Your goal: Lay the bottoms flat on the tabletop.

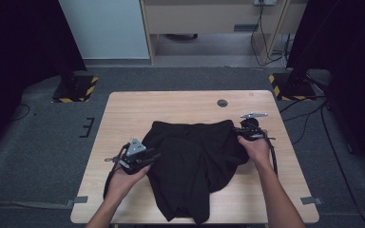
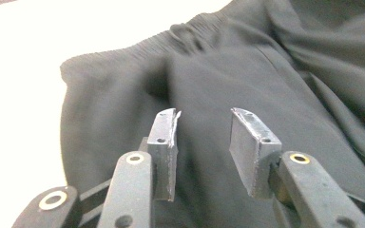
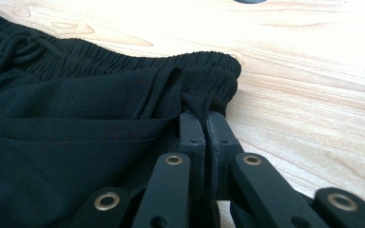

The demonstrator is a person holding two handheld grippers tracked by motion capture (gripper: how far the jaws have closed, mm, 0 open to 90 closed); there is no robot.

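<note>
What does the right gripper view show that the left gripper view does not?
Right gripper view: its tongs are shut on a fold of the black shorts just below the elastic waistband, with a drawstring and the wooden table.

Left gripper view: its tongs stand open above the fabric, gripping nothing.

Both: the same black shorts and their gathered waistband.

Shorts (image 1: 195, 164) mid table (image 1: 123, 114), left hand-held gripper (image 1: 152, 157) at left edge, right hand-held gripper (image 1: 240, 132) at right.

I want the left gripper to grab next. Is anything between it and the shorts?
Nothing visible. The left gripper hangs open right over the black shorts, bare fabric between its jaws. The right gripper is pinched on the waistband.
</note>
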